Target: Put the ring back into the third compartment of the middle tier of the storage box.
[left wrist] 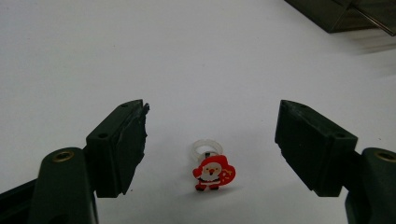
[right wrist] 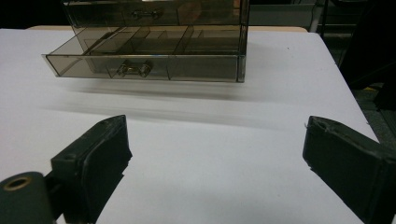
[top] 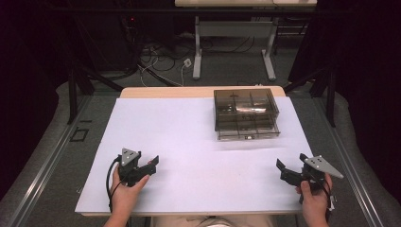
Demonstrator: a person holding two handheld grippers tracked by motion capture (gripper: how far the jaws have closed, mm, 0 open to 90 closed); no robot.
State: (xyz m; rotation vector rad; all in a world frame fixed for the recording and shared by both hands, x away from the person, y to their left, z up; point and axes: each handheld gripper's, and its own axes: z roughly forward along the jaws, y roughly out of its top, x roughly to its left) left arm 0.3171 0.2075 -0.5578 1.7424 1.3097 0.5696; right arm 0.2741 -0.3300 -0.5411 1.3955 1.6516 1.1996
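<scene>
A small red Santa figure on a clear plastic ring [left wrist: 212, 169] lies on the white table top, between the jaws of my left gripper [left wrist: 211, 123], which stands open around it without touching. In the high view the left gripper [top: 150, 166] sits near the table's front left, held by a hand. My right gripper [top: 291, 162] is at the front right, open and empty [right wrist: 217, 135]. It faces a smoky transparent drawer box [right wrist: 154, 42] whose lower drawer [right wrist: 140, 67] is pulled out, showing divided compartments and a metal handle.
The drawer box [top: 246, 113] stands at the back right of the white table top [top: 189, 142]. Bare white surface lies between it and both grippers. Beyond the far edge are cables on the floor and another table's legs [top: 197, 52].
</scene>
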